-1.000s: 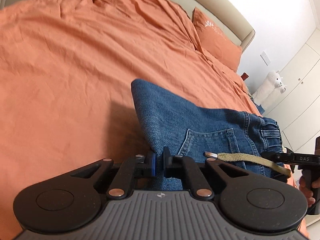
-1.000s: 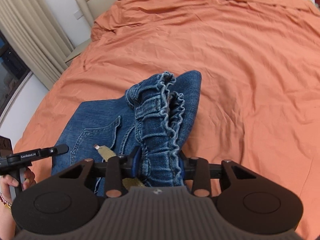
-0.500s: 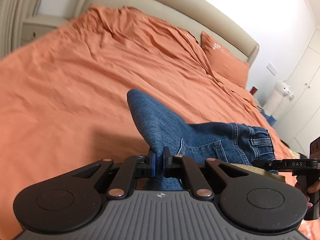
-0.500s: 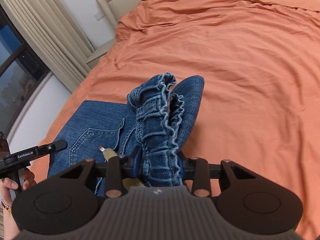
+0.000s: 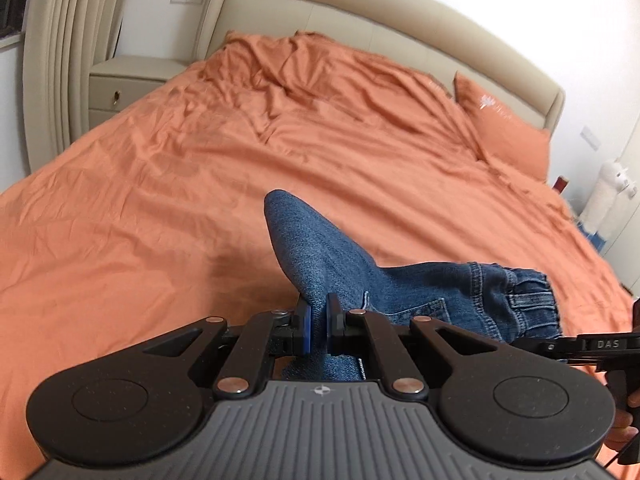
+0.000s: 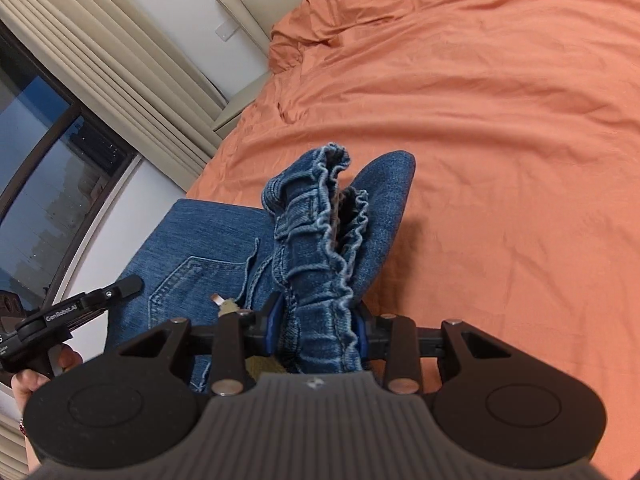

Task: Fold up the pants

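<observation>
Carrying the jeans (image 5: 320,256) over the bed (image 5: 160,200): left fingers (image 5: 318,322) pinch a fold, right fingers (image 6: 318,326) pinch the waistband (image 6: 316,240); next we lay them flat ahead.

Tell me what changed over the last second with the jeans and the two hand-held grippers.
Both hand-held grippers swung with the jeans across the orange bed; headboard and window came into view. Unchanged: left hand-held gripper clamps a fold, right hand-held gripper clamps the bunched waistband. Nothing released.

Bed: my orange sheet (image 5: 200,208), beige headboard (image 5: 360,20), orange pillow (image 5: 504,128)
Left side: beige nightstand (image 5: 124,84), curtain (image 5: 60,48)
Window (image 6: 44,184): dark outside
</observation>
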Demonstrator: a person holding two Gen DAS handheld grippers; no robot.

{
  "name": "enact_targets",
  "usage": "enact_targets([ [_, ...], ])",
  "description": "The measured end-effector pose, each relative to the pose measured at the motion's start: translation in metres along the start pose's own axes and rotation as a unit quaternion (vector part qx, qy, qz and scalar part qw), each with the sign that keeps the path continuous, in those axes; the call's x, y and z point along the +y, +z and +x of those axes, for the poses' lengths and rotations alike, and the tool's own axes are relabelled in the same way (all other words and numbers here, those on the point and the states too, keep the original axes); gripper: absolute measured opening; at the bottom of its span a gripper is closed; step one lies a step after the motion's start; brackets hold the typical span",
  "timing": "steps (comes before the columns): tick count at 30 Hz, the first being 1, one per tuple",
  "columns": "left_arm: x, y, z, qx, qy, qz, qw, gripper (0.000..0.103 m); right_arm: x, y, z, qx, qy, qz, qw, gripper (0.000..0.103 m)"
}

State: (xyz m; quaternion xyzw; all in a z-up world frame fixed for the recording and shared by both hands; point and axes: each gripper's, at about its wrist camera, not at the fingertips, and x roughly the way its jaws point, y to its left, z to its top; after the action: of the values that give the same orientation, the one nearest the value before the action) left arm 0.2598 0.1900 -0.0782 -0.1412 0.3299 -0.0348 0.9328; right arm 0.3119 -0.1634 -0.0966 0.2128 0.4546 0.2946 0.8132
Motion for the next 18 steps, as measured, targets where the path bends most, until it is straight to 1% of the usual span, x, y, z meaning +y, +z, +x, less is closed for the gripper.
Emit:
enact_targets([
  [2,0.009,-0.004,0.009,0.008,0.008,-0.006,0.9999,0.006,-0.009,-0.003,0.009,0.004,-0.002,0.009,1.0,0.032],
  [5,0.024,-0.009,0.019,0.024,0.024,-0.029,0.999,0.007,-0.028,-0.007,0.015,0.008,0.001,0.033,0.999,0.032],
  [7,0.033,-0.013,0.028,0.043,0.036,-0.049,0.9973,0.007,-0.038,-0.009,0.022,0.015,-0.005,0.046,0.999,0.032],
  [9,0.038,-0.018,0.037,0.058,0.049,-0.056,0.9955,0.008,-0.046,-0.014,0.027,0.018,-0.008,0.057,0.998,0.034],
  [12,0.035,-0.025,0.048,0.076,0.084,-0.031,0.9931,0.011,-0.051,-0.018,0.039,0.02,-0.018,0.075,0.997,0.038],
  [15,0.028,-0.03,0.051,0.08,0.109,-0.013,0.9907,0.017,-0.051,-0.021,0.047,0.02,-0.031,0.081,0.996,0.045],
  [16,0.026,-0.031,0.049,0.076,0.119,-0.009,0.9899,0.023,-0.049,-0.021,0.047,0.018,-0.036,0.08,0.996,0.046],
  [17,0.024,-0.032,0.045,0.067,0.128,-0.004,0.9894,0.026,-0.045,-0.02,0.046,0.015,-0.044,0.073,0.996,0.05],
  [18,0.021,-0.033,0.04,0.054,0.134,0.002,0.9894,0.026,-0.04,-0.02,0.044,0.012,-0.054,0.06,0.997,0.053],
])
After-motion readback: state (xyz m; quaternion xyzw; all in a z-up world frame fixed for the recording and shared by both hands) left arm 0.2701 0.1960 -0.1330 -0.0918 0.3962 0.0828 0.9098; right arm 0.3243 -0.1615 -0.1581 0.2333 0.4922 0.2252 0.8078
